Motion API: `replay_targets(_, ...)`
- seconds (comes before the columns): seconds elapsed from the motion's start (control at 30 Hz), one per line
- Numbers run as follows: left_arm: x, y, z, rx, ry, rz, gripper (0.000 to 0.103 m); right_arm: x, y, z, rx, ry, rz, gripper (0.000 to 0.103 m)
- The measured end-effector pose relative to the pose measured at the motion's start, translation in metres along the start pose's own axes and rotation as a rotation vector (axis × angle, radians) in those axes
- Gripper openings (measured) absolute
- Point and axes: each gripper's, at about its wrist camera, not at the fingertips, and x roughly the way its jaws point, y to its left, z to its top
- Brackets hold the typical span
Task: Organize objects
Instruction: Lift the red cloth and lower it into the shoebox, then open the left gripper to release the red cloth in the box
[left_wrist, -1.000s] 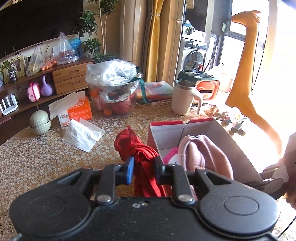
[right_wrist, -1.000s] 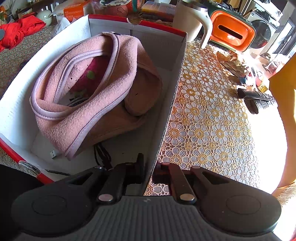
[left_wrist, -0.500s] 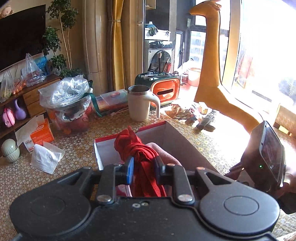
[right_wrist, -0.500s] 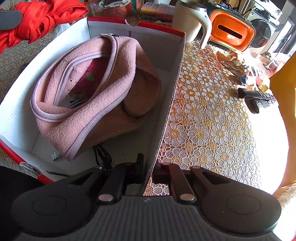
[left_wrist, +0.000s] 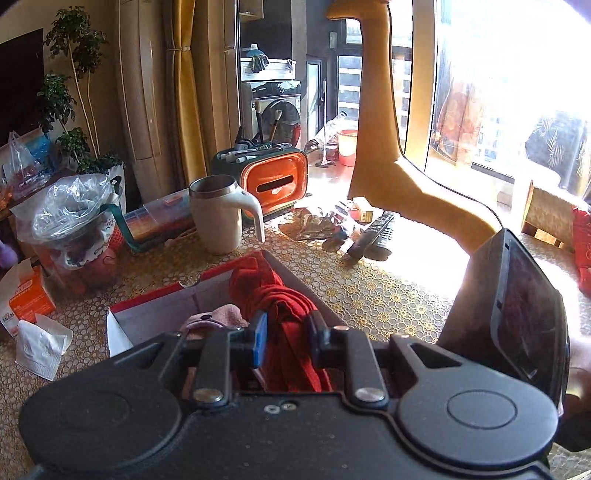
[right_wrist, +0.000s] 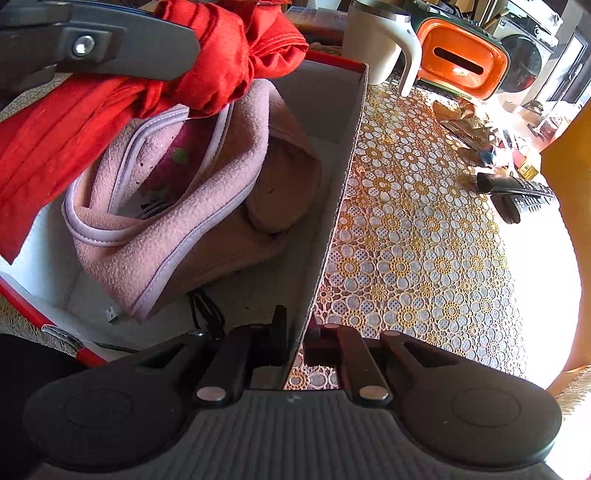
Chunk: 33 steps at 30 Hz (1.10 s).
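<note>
My left gripper (left_wrist: 286, 341) is shut on a bunched red cloth (left_wrist: 284, 314), which hangs over the open white box with a red rim (left_wrist: 155, 317). In the right wrist view the red cloth (right_wrist: 110, 103) drapes above a pink fleece garment (right_wrist: 199, 229) lying inside the box (right_wrist: 332, 122), and a left finger (right_wrist: 110, 48) shows at the top left. My right gripper (right_wrist: 295, 332) is shut on the box's near side wall, one finger inside, one outside.
A lace tablecloth (right_wrist: 424, 240) covers the table. Behind the box stand a cream mug (left_wrist: 218, 218), an orange case (left_wrist: 277, 184) and a bagged bowl of fruit (left_wrist: 77, 236). Remote controls (right_wrist: 517, 195) lie right, a tissue box (left_wrist: 26, 299) left, and a tall giraffe figure (left_wrist: 373, 122) beyond.
My left gripper has carried the red cloth rightward from beside the box to above it. The right gripper has kept still on the box wall.
</note>
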Motion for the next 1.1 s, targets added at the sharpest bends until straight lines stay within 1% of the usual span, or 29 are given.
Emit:
replay_targets(0.27,0.032,0.009,-0.009,-0.045,0.055,-0.019,0.021,-0.001,0.000,0.000,0.006,-0.002,0.006,0.008)
replay_targets(0.5,0.057,0.023,-0.021,-0.122,0.160,-0.055,0.021,-0.002,0.000,-0.001,0.008,-0.003,0.009,0.008)
replay_targets(0.67,0.066,0.024,-0.031,-0.129,0.224,-0.086,0.024,-0.002,0.000,-0.001,0.009,-0.003,0.010,0.008)
replay_targets(0.73,0.071,0.024,-0.035,-0.129,0.265,-0.102,0.028,-0.002,-0.001,-0.001,0.009,-0.003,0.010,0.008)
replay_targets(0.8,0.076,0.024,-0.040,-0.132,0.308,-0.109,0.028,-0.002,-0.001,-0.001,0.008,-0.003,0.010,0.008)
replay_targets(0.93,0.073,0.025,-0.045,-0.139,0.307,-0.127,0.031,-0.002,-0.002,-0.002,0.011,-0.003,0.011,0.008)
replay_targets(1.1,0.065,0.025,-0.044,-0.128,0.292,-0.141,0.038,-0.002,-0.002,-0.001,0.007,-0.002,0.008,0.008)
